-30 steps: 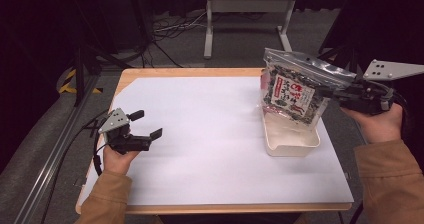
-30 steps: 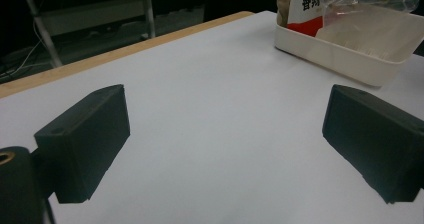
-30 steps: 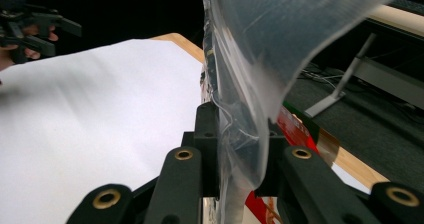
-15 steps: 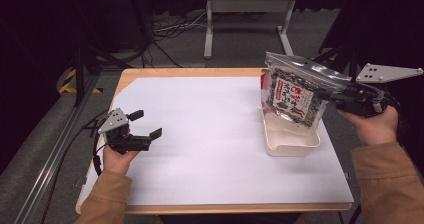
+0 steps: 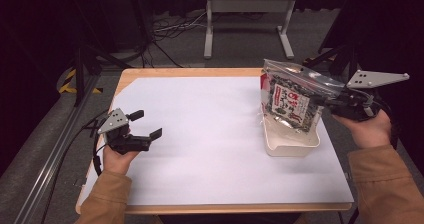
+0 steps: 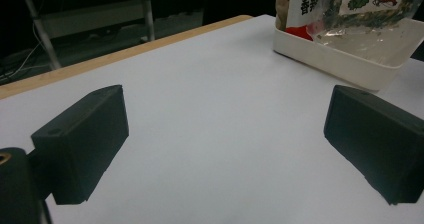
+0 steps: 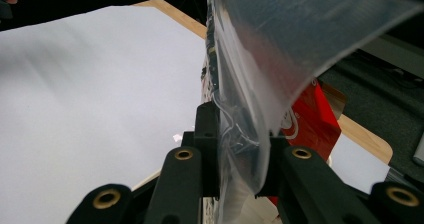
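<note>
A clear snack bag (image 5: 290,101) with red, white and green print hangs upright over a white tray (image 5: 292,144) at the table's right side, its bottom at the tray's rim. My right gripper (image 5: 320,103) is shut on the bag's right edge. In the right gripper view the black jaws clamp the clear plastic of the bag (image 7: 260,59). My left gripper (image 5: 146,124) rests in a hand at the table's left edge, open with nothing between its jaws. The left gripper view looks across the white sheet at the tray (image 6: 345,59) and the bag (image 6: 345,4) in it.
A white sheet (image 5: 200,134) covers the wooden table (image 5: 200,72). Behind the table a metal stand (image 5: 247,14) and cables lie on the dark floor. A rail (image 5: 55,154) runs along the left side.
My right gripper has shifted slightly left and down with the bag, bringing its bottom closer to the tray. The left gripper has stayed still.
</note>
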